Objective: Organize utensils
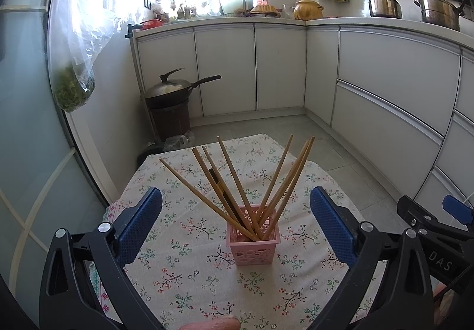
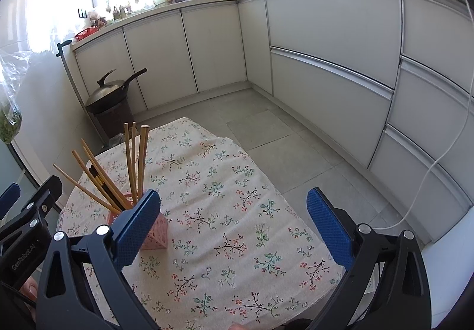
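Observation:
A pink perforated holder [image 1: 253, 241] stands on the floral tablecloth [image 1: 183, 270]. Several wooden chopsticks [image 1: 234, 181] and one dark utensil fan out of it. My left gripper [image 1: 237, 211] is open, its blue pads on either side of the holder and nearer to me, touching nothing. In the right wrist view the holder [image 2: 155, 236] sits at the left, partly hidden behind my left blue pad, with the chopsticks [image 2: 133, 164] standing up. My right gripper [image 2: 234, 220] is open and empty above the cloth [image 2: 237, 226], to the right of the holder.
The small table ends close behind the holder, with grey tiled floor [image 2: 266, 128] beyond. A lidded wok on a dark bin [image 1: 170, 101] stands at the far left corner. White cabinets [image 1: 385, 87] run along the back and right. A hanging bag of greens [image 1: 74, 63] is at the left.

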A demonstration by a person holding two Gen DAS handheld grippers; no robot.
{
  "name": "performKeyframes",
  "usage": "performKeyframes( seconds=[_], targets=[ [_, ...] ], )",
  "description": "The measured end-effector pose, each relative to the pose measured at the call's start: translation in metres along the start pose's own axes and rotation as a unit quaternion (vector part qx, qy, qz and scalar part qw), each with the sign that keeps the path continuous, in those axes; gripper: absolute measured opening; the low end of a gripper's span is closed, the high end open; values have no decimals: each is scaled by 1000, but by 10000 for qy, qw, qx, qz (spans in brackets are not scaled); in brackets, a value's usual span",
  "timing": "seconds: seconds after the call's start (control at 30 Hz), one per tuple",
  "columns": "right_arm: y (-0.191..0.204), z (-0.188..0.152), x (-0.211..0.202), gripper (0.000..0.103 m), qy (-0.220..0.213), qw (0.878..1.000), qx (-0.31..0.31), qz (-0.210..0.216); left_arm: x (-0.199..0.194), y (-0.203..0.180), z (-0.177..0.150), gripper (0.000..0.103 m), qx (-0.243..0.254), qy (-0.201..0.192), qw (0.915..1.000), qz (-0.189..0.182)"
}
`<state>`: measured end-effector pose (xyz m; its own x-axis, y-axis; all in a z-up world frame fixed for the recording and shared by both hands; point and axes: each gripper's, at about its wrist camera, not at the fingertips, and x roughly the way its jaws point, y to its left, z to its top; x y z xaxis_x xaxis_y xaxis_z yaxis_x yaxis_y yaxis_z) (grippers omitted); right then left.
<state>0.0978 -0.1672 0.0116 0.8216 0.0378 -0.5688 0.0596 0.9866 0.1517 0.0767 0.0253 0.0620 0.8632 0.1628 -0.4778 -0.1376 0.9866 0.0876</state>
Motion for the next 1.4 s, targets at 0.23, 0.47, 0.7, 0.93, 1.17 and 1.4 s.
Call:
performKeyframes(
  seconds=[0.23,0.47,0.7,0.93,1.17,1.4],
  targets=[
    [0,0,1,96,34,10000,10,-2,2,0,-2,96,25,28,10000,-3],
    [1,-1,2,96,56,10000,3,-5,4,0,-2,96,24,62,10000,0],
    [1,-3,3,96,108,9999,9,-3,7,0,-2,96,25,110,9999,-11],
    [1,-4,4,96,127,9999,15,-10,9,0,-1,96,42,146,9999,-20],
    [1,-4,4,96,124,9999,15,-7,10,-1,-4,95,181,89,9998,23],
    [0,-3,4,96,136,9999,21,-4,9,-3,-4,93,243,12,9997,-8]
  ],
)
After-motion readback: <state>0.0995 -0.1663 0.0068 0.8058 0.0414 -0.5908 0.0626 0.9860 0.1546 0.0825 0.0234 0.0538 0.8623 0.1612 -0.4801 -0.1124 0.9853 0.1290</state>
